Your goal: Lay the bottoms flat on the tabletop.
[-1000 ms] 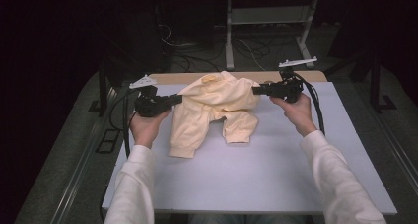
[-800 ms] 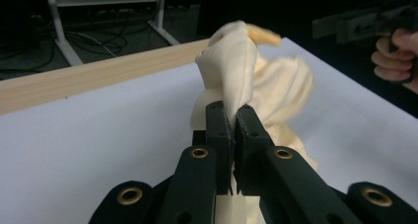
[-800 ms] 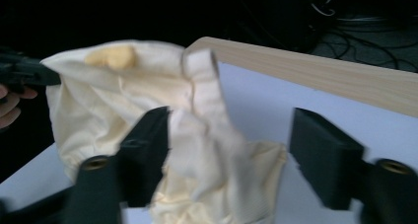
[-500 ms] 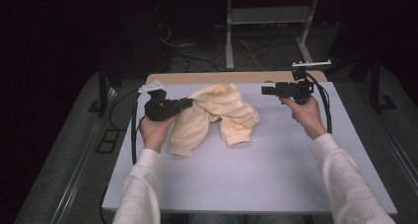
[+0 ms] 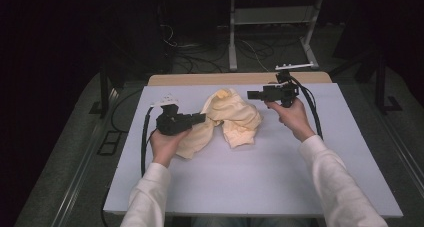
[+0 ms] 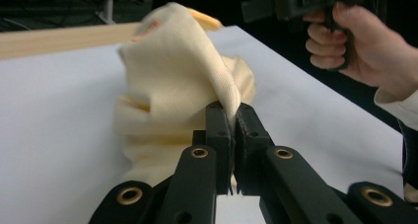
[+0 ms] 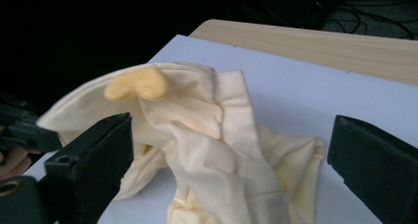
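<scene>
A pale yellow garment (image 5: 235, 119) lies bunched on the white table top (image 5: 260, 182). My left gripper (image 5: 202, 118) is shut on a fold at its left edge. In the left gripper view the cloth (image 6: 172, 71) rises from the pinched jaws of the left gripper (image 6: 230, 110). My right gripper (image 5: 250, 94) hovers just right of the heap, open; its jaws have just been opening and hold nothing. In the right gripper view the garment (image 7: 197, 110) lies ahead of the wide-apart jaws of the right gripper (image 7: 229, 130), apart from both.
A wooden strip (image 5: 240, 79) runs along the table's far edge. Beyond it stand a metal stand (image 5: 272, 22) and floor cables (image 5: 200, 57). Bare white surface spreads in front of the garment and to its right.
The right gripper let go of the garment and drew off to the right. The left gripper came down and nearer with the cloth. The spread garment collapsed into a heap.
</scene>
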`<state>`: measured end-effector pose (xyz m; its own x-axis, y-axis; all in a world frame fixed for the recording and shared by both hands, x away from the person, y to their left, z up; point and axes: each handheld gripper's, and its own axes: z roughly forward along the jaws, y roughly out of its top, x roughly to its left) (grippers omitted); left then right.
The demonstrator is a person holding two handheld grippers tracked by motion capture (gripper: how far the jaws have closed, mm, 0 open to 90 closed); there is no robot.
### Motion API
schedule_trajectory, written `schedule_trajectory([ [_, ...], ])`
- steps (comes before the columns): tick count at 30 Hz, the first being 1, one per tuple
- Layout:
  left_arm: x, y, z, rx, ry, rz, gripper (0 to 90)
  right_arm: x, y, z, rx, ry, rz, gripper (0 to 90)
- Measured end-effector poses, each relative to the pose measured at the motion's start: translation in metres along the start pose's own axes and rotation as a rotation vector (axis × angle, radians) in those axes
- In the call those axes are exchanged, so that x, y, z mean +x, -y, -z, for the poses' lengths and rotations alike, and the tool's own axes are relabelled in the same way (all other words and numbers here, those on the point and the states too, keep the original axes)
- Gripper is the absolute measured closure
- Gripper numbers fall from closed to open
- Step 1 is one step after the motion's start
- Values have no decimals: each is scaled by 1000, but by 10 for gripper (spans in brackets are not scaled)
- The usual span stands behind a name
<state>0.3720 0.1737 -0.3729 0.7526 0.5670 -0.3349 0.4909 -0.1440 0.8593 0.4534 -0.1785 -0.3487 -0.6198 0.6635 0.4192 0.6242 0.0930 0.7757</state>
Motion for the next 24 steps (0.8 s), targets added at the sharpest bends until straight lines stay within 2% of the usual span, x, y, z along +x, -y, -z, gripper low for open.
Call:
schedule_trajectory([
  [6,-10,4,-17,28,39,-11,850,8,-1,-7,24,0,23,43],
  [16,-25,6,-46,68,88,-30,849,12,-2,-3,30,-12,43,43],
  [20,-34,7,-62,97,102,-47,849,14,-1,-1,28,-23,50,48],
  [24,-45,8,-78,130,120,-73,848,17,1,-4,48,-34,61,58],
])
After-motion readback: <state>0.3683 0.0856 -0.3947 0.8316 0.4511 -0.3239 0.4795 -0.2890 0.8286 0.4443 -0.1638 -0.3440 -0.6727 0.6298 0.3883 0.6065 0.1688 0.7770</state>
